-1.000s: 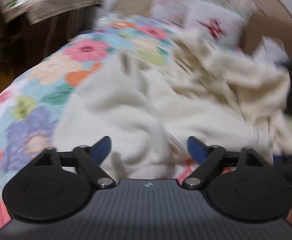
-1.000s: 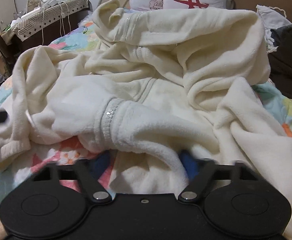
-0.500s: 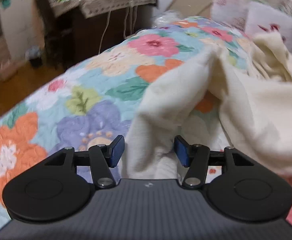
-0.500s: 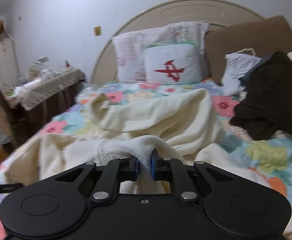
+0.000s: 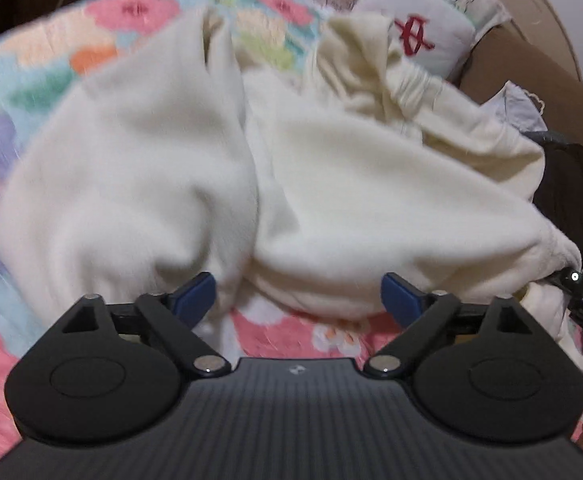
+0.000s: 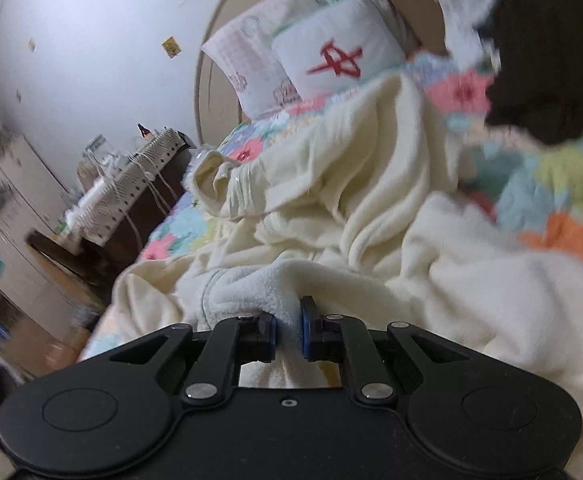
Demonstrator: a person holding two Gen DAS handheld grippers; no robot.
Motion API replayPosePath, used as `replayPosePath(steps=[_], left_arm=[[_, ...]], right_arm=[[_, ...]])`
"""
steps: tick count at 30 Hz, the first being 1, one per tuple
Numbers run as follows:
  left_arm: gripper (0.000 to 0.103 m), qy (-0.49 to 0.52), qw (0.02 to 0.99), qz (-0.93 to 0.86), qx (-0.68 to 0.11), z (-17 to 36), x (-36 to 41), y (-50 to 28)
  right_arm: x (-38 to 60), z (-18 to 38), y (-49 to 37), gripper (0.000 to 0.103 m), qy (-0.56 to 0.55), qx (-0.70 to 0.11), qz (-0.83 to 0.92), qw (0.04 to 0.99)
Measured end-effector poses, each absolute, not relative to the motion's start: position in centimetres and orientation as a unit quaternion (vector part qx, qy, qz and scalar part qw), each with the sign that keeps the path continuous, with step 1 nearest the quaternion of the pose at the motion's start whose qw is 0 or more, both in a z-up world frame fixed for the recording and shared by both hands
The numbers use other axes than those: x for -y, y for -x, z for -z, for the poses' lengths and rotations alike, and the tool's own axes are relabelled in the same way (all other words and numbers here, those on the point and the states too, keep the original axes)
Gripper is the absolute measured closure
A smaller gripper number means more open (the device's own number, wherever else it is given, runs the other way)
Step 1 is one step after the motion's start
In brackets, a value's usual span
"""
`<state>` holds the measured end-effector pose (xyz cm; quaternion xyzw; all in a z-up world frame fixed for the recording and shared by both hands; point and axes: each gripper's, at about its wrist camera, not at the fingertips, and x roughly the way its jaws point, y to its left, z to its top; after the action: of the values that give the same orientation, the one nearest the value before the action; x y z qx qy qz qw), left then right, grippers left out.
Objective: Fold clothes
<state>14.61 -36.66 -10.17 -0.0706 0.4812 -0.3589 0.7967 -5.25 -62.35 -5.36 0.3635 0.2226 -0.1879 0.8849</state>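
Gripping cuffed sleeve end (image 6: 251,284) of cream fleece hoodie (image 5: 331,208), right gripper (image 6: 288,334) had closed, lifting it at lower centre; left gripper (image 5: 297,300) had just reopened wide, empty, over hoodie crumpled on floral quilt (image 5: 131,12). Sleeve fold begun.

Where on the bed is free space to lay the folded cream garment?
Bare floral quilt shows left of the cream garment, toward the bed's edge. The middle is covered by the garment; the pillows and dark clothes crowd the head end.
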Motion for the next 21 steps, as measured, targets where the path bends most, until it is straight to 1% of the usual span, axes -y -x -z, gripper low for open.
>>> replayPosePath(steps=[4,8,11,13,14,15,16,17,18,21], left_arm=[[0.007,0.136,0.773,0.343,-0.517,12.6,36.4,-15.7],[0.007,0.186,0.776,0.326,-0.507,12.9,35.7,-17.0],[0.007,0.160,0.775,0.320,-0.521,13.3,36.9,-17.5],[0.002,0.131,0.789,0.315,-0.511,13.3,38.2,-17.1],[0.002,0.117,0.796,0.313,-0.504,13.3,38.8,-16.8],[0.004,0.105,0.806,0.310,-0.494,13.3,39.5,-16.6],[0.029,0.090,0.813,0.309,-0.485,13.2,40.0,-16.4],[0.058,0.071,0.821,0.309,-0.475,13.0,40.5,-16.2],[0.088,0.031,0.831,0.312,-0.460,12.5,41.2,-15.8],[0.089,-0.046,0.861,0.297,-0.410,10.4,42.3,-14.0]], right_arm=[[63.0,6.5,4.6,0.090,-0.376,-0.241,0.170,0.878],[62.5,7.2,4.0,0.090,-0.354,-0.271,0.153,0.882],[62.6,7.7,3.6,0.090,-0.343,-0.285,0.141,0.884],[62.7,8.1,3.2,0.089,-0.329,-0.297,0.130,0.887],[62.6,8.3,2.9,0.086,-0.317,-0.310,0.123,0.888],[62.3,8.7,2.3,0.086,-0.299,-0.332,0.119,0.887],[62.0,9.0,1.9,0.086,-0.277,-0.352,0.122,0.886],[61.6,9.2,1.7,0.086,-0.260,-0.361,0.129,0.886],[61.2,9.3,1.6,0.087,-0.244,-0.366,0.133,0.888],[60.4,8.4,1.9,0.091,-0.219,-0.343,0.133,0.904]])
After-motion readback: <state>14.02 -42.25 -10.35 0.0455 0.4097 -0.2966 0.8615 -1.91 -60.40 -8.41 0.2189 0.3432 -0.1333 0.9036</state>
